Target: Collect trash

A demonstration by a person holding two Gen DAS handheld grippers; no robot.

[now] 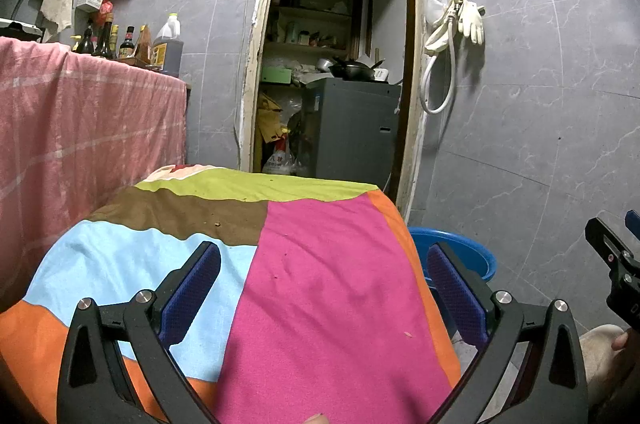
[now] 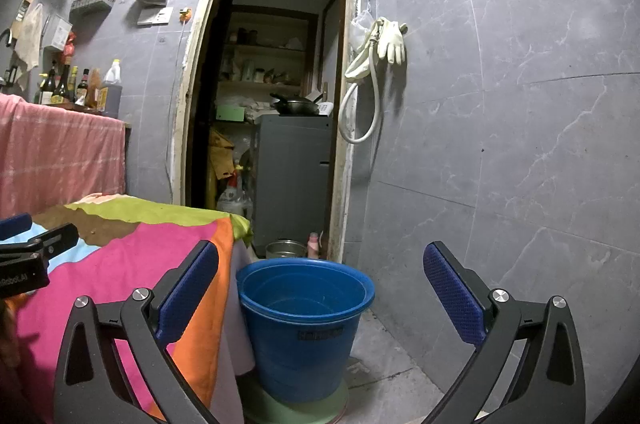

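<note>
A table under a colourful patchwork cloth (image 1: 320, 276) carries a few small crumbs (image 1: 218, 224), one near the right edge (image 1: 408, 334). My left gripper (image 1: 324, 280) is open and empty, hovering over the pink and light-blue patches. A blue plastic bucket (image 2: 304, 320) stands on the floor beside the table's right edge; its rim shows in the left wrist view (image 1: 460, 244). My right gripper (image 2: 320, 288) is open and empty, above and in front of the bucket. The bucket looks empty inside.
A counter draped in pink cloth (image 1: 80, 128) with several bottles (image 1: 128, 42) stands left. An open doorway (image 2: 276, 104) leads to a storage room with a grey appliance (image 2: 296, 176). A hose and gloves (image 2: 384, 44) hang on the tiled wall. A metal pot (image 2: 285, 248) sits behind the bucket.
</note>
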